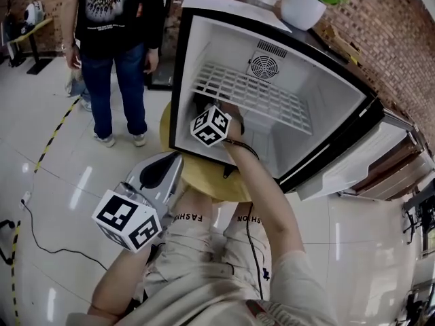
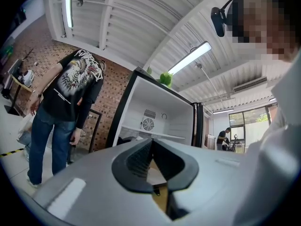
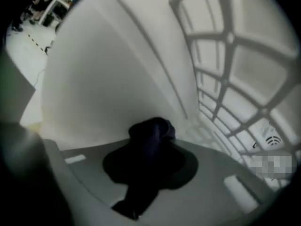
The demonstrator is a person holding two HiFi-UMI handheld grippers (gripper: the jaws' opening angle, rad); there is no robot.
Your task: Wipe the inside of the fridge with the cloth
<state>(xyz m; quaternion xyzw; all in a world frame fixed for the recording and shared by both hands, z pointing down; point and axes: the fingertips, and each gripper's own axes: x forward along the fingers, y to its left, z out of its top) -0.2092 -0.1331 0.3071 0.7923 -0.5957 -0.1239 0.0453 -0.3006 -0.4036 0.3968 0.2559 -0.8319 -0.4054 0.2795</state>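
Holding my left gripper idle over my lap, jaws fully together with nothing between them, I do the work with the other hand. My right gripper reaches into the small white fridge with the black door frame, which stands open on a round yellowish wooden stool. Its jaws are clamped tight on the bunched dark navy cloth, whose free end seems to press against the smooth white left inner wall, just beside the front corner of the white wire shelf. I judge the wiping to be under way on that side wall. No view shows dirt or streaks, so I cannot say which surfaces are finished; the floor, the right wall, the shelf and the back panel round the circular fan vent may all be left to do. Beyond, a green plant in a white pot sits on the fridge, and a person in a black printed shirt and jeans stands on the pale tiles.
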